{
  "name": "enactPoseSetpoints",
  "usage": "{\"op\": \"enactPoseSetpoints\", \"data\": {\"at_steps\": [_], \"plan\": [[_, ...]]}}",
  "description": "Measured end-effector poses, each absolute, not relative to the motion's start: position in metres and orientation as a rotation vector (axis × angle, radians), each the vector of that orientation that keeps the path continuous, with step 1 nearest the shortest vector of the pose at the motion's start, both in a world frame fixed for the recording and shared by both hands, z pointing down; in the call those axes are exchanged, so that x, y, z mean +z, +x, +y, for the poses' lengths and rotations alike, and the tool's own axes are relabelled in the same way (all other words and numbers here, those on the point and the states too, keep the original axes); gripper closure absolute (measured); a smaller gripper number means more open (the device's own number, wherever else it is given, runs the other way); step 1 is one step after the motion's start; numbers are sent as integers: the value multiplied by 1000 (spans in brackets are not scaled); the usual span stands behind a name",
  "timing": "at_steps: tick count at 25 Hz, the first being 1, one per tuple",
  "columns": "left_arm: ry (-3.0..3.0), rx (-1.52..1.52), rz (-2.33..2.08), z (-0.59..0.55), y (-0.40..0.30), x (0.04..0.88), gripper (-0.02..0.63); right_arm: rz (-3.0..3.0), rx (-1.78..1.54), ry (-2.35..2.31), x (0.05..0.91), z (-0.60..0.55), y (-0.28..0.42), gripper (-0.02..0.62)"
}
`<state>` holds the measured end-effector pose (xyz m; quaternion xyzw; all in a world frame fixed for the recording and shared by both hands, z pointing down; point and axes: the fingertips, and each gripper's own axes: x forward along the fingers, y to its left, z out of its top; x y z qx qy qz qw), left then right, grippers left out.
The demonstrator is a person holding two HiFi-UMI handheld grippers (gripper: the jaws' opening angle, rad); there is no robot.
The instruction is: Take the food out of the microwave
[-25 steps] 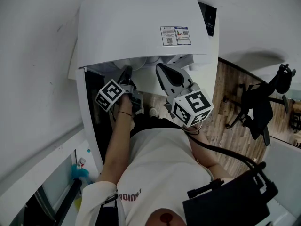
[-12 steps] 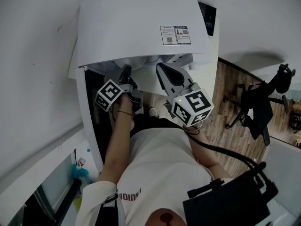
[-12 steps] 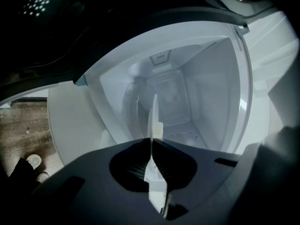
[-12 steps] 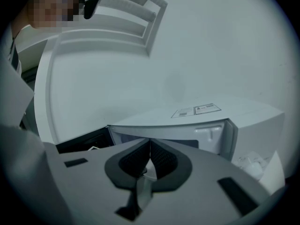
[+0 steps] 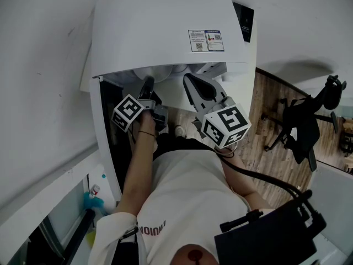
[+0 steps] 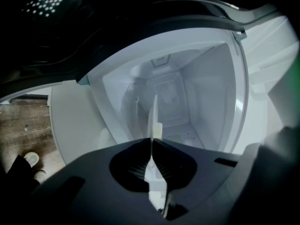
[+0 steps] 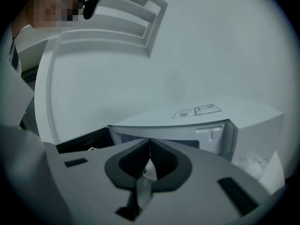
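1. Left tongs (image 6: 152, 139) are pinched nearly shut on a thin white edge, which I take to be the rim of a white dish (image 6: 153, 114). Right tongs (image 7: 149, 150) are closed on nothing.
2. The dish sits inside the microwave (image 5: 160, 32), straight ahead of the left tongs. Its edge runs away from the jaws toward the back wall of the cavity. No food can be made out on it from any view.
3. In the left gripper view the wooden floor (image 6: 23, 125) lies at the picture's left. That suggests these tongs are rolled onto their side, so the jaws likely clamp the rim from above and below.
4. The left hand (image 5: 144, 123) is clearly the nearer one. Its forearm stretches forward beside the open door (image 5: 107, 126), and the tongs' tip reaches in under the front lip of the microwave.
5. Right tongs hang outside the opening, just right of centre, pointing at the microwave's front. They are near the left tongs but not touching them.
6. The coming move looks like a straight pull back out of the cavity, keeping the dish level.
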<state>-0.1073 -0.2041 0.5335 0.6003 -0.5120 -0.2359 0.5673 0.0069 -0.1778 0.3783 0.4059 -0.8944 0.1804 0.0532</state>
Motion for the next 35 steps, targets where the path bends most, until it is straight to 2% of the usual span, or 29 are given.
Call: {"op": "enactPoseSetpoints", "data": {"at_steps": [35], "plan": [[1421,-636,-1166,-182,-99,516,581,-2748,516,1195,371,-162,7,574]]}}
